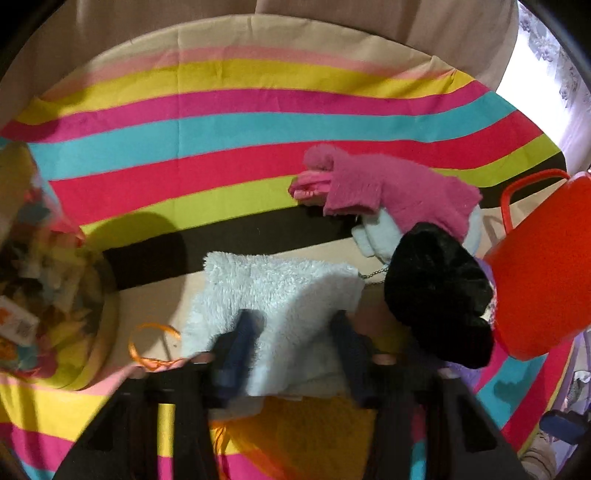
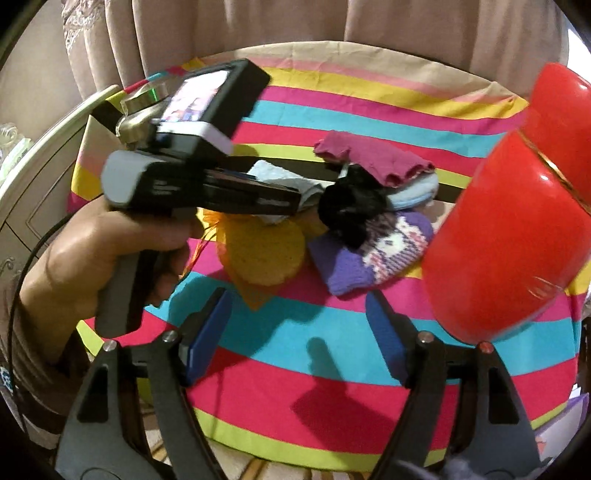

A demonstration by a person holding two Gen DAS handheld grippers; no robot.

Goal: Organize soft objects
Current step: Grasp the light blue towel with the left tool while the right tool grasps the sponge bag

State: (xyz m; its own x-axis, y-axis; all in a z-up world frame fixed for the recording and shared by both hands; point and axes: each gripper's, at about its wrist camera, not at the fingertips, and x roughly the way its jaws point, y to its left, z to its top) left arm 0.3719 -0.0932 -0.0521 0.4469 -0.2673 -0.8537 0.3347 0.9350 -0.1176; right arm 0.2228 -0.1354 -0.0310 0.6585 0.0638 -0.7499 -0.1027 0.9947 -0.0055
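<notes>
My left gripper (image 1: 295, 332) straddles a fluffy pale blue cloth (image 1: 280, 291) lying on the striped table; its jaws are apart on either side of the cloth, not closed on it. Right of it lie a black fuzzy item (image 1: 439, 295), a pink fluffy glove (image 1: 388, 188) and a pale blue sock (image 1: 373, 236). In the right wrist view the left gripper body (image 2: 207, 184) reaches over the pile: black item (image 2: 351, 203), magenta cloth (image 2: 373, 155), purple knit sock (image 2: 373, 254), yellow sponge-like round (image 2: 266, 254). My right gripper (image 2: 299, 336) is open and empty above the tablecloth.
A red plastic basket (image 1: 543, 266) stands at the right, also large in the right wrist view (image 2: 509, 236). A round bowl of colourful bits (image 1: 44, 280) sits at the left. An orange ribbon (image 1: 151, 347) lies by the cloth. Curtains (image 2: 258, 33) hang behind the striped tablecloth (image 2: 280, 369).
</notes>
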